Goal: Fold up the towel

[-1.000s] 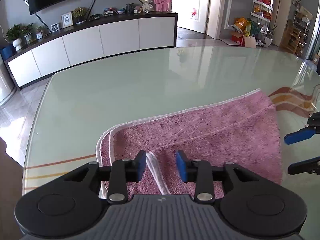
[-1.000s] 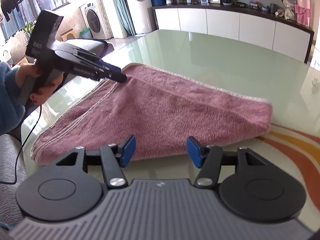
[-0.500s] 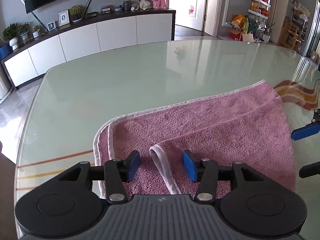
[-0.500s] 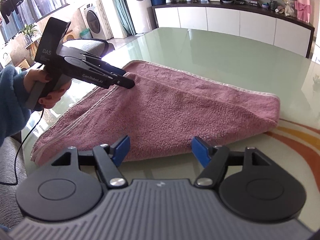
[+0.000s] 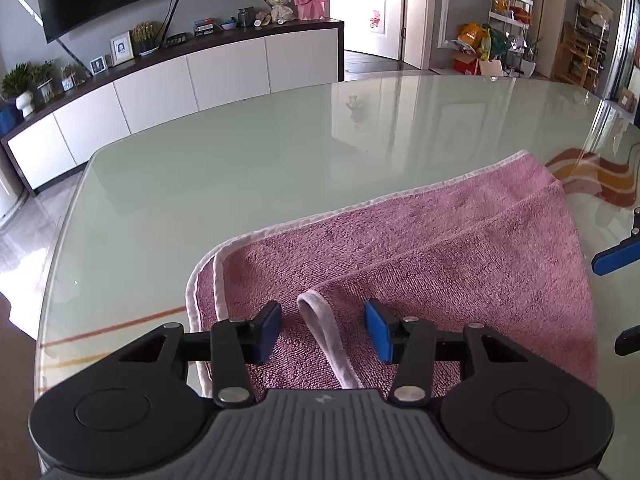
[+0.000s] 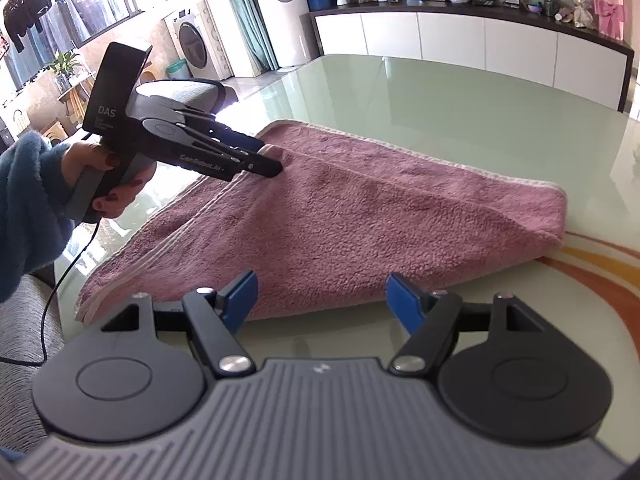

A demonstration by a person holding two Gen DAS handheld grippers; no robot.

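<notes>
Left hand-held gripper (image 5: 322,330): jaws apart, just closing slightly, astride towel (image 5: 440,248) corner hem, no grip. Right hand-held gripper (image 6: 322,300) apart, empty. Advice: clamp hem fully before lifting.

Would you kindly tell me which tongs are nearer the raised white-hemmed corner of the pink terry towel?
Left. The left tongs straddle the raised corner, open; the right tongs hover off the towel's opposite edge.
</notes>
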